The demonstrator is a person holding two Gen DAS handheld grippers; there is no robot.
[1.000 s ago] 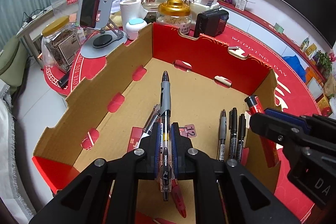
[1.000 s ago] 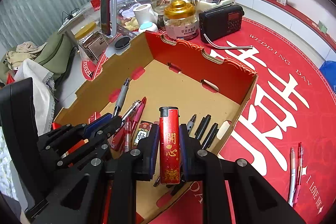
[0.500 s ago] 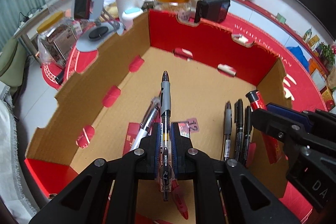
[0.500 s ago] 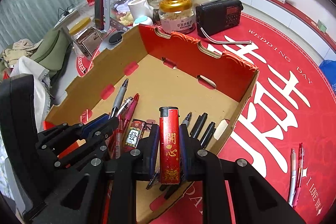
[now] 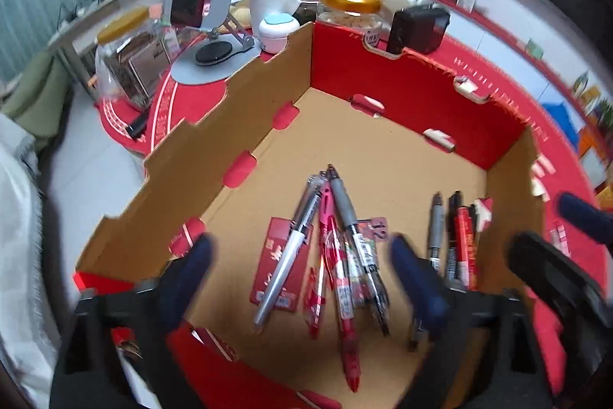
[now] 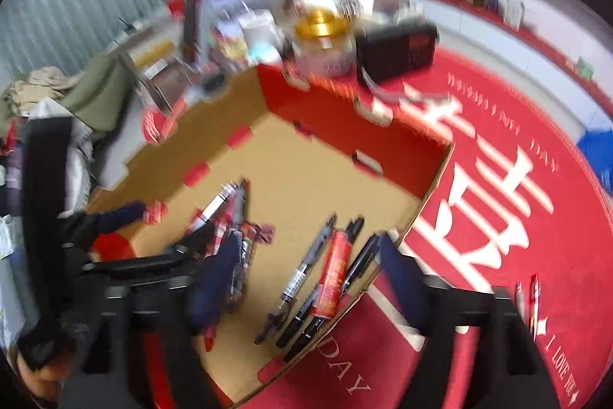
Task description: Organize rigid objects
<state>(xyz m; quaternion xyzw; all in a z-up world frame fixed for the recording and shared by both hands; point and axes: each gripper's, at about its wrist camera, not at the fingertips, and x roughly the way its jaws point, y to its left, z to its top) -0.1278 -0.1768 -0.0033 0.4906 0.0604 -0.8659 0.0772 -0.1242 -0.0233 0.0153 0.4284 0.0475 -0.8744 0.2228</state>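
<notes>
A cardboard box [image 5: 237,110] with red inner walls [image 6: 329,114] lies below both grippers. My left gripper [image 5: 300,265] hangs over its near left part, jaws opening wide with nothing held. The grey pen [image 5: 346,213] lies on the box floor among other pens [image 5: 285,259]. My right gripper [image 6: 306,280] is over the box's near right corner, jaws opening too and empty. The red lighter [image 6: 333,273] rests on the black markers [image 6: 360,261] by the right wall; in the left wrist view the lighter [image 5: 468,248] shows there too.
Beyond the box stand a gold-lidded jar [image 5: 350,6], a black radio [image 5: 417,29], a phone stand [image 5: 214,25], a paper roll [image 5: 266,0] and a glass jar [image 5: 126,60]. Two pens [image 6: 530,301] lie on the red tablecloth [image 6: 498,186] at the right.
Both grippers went from shut to wide open. The grey pen dropped from the left onto the pens in the box; the red lighter dropped from the right onto the black markers.
</notes>
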